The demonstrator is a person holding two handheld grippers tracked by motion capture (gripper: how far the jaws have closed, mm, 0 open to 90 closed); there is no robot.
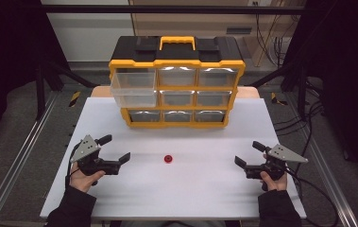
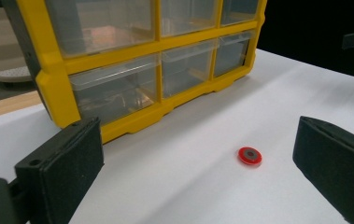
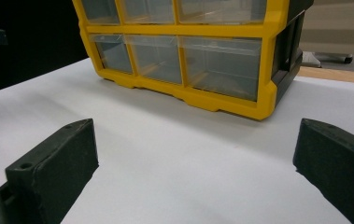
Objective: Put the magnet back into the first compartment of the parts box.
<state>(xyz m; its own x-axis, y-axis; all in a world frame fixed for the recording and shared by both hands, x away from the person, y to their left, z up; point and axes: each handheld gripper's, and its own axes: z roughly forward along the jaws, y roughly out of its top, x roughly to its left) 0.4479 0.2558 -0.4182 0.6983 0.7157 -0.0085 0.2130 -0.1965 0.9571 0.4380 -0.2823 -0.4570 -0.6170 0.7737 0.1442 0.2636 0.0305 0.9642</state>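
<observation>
A small red disc with a dark centre lies flat on the white table, in front of a yellow and black drawer cabinet. The cabinet's top-left clear drawer is pulled out. My left gripper rests at the table's left, open and empty, with its jaws pointing right toward the disc. In the left gripper view the disc lies ahead between the wide-apart jaws. My right gripper rests at the table's right, open and empty, and its own view shows the cabinet beyond its spread jaws.
The cabinet holds three rows of clear drawers, all shut but the pulled-out one. A wooden strip shows behind the white sheet. Metal rails run along both sides of the table. Cables trail off at the right.
</observation>
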